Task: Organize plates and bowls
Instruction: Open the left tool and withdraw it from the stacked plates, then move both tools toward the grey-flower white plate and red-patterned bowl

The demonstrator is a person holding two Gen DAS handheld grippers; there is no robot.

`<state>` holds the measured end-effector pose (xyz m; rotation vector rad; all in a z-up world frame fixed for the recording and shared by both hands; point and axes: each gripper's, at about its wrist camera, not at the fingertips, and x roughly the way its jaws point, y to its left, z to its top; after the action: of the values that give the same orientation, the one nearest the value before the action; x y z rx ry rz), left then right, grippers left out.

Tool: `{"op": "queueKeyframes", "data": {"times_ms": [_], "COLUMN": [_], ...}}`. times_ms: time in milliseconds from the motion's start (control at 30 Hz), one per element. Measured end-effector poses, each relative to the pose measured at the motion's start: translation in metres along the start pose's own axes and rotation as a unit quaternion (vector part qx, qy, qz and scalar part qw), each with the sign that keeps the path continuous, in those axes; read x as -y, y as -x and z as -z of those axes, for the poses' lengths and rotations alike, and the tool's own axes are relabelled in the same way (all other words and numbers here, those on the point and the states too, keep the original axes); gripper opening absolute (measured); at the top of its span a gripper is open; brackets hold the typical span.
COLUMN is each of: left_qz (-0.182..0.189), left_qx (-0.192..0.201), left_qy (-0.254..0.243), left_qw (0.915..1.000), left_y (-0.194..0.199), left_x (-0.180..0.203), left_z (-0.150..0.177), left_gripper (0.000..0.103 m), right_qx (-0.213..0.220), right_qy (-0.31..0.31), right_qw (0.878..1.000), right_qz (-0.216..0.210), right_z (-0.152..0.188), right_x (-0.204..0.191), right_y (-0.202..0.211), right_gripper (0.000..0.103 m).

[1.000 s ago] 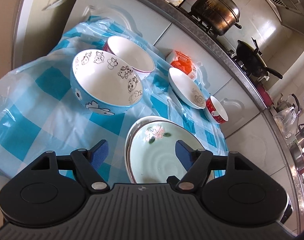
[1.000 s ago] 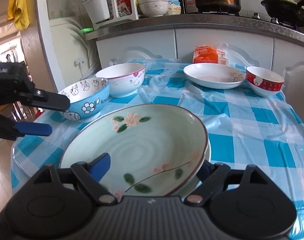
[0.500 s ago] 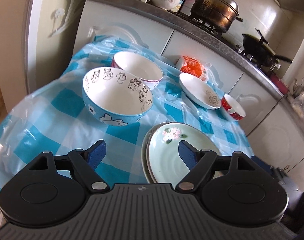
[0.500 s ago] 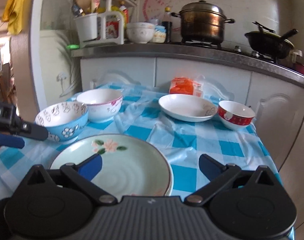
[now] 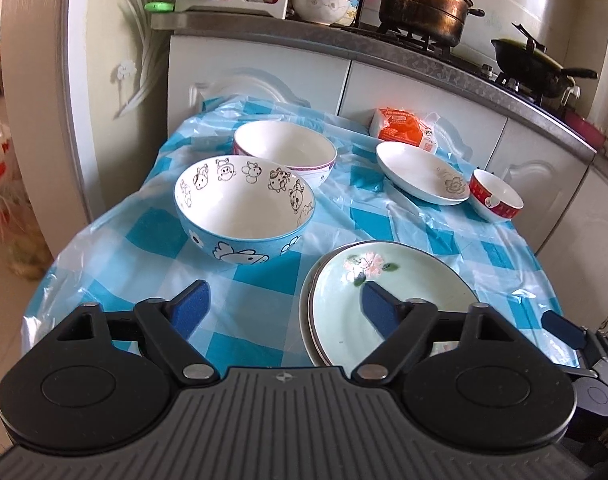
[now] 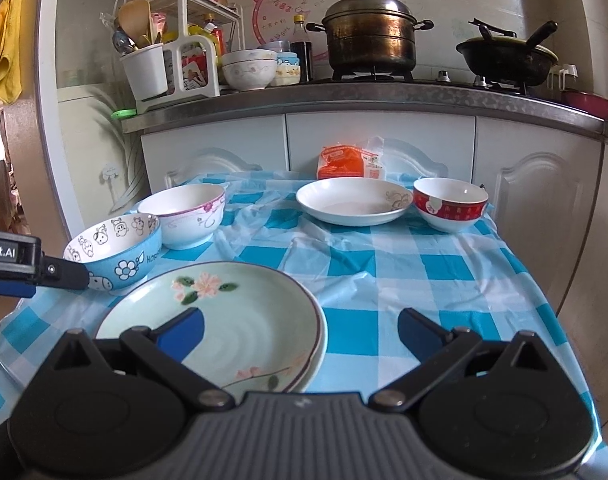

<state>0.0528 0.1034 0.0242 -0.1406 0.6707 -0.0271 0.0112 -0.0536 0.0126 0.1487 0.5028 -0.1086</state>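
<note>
A pale green flowered plate [image 5: 388, 292] [image 6: 232, 320] lies stacked on another plate at the table's near edge. A blue cartoon bowl [image 5: 244, 210] [image 6: 116, 256] stands to its left, a white bowl with a pink rim [image 5: 284, 154] [image 6: 186, 214] behind that. A white shallow plate [image 5: 422, 172] [image 6: 354, 206] and a small red bowl [image 5: 496, 196] [image 6: 450, 208] stand at the far right. My left gripper [image 5: 282, 308] is open and empty above the near edge. My right gripper [image 6: 300, 328] is open and empty over the green plate's right rim.
The table wears a blue checked plastic cloth [image 6: 404, 272]. An orange packet [image 5: 406, 130] [image 6: 350, 162] lies at the back. White cabinets and a counter [image 6: 384, 98] with a steamer pot [image 6: 370, 38], a wok and a utensil rack stand behind.
The green plate went from tilted in my right gripper to lying flat on the stack. The right gripper opened and drew back. The left gripper rose and drew back.
</note>
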Motion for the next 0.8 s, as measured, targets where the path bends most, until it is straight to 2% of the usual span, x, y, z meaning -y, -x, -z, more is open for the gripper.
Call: {"op": "queueKeyframes", "data": {"times_ms": [400, 800], "left_qz": [-0.033, -0.039], "left_qx": [0.017, 0.03], "left_qy": [-0.043, -0.078], "left_qw": [0.9984, 0.9958], "left_y": [0.009, 0.018], "left_x": [0.023, 0.052], "left_z": [0.001, 0.002], "left_gripper": [0.103, 0.103], "right_qx": [0.016, 0.03], "right_qy": [-0.013, -0.058], "right_qw": [0.999, 0.996], "right_qz": [0.028, 0.054], "right_z": [0.005, 0.012], "right_x": [0.019, 0.048], "right_y": [0.015, 0.03], "right_gripper": [0.102, 0.102]}}
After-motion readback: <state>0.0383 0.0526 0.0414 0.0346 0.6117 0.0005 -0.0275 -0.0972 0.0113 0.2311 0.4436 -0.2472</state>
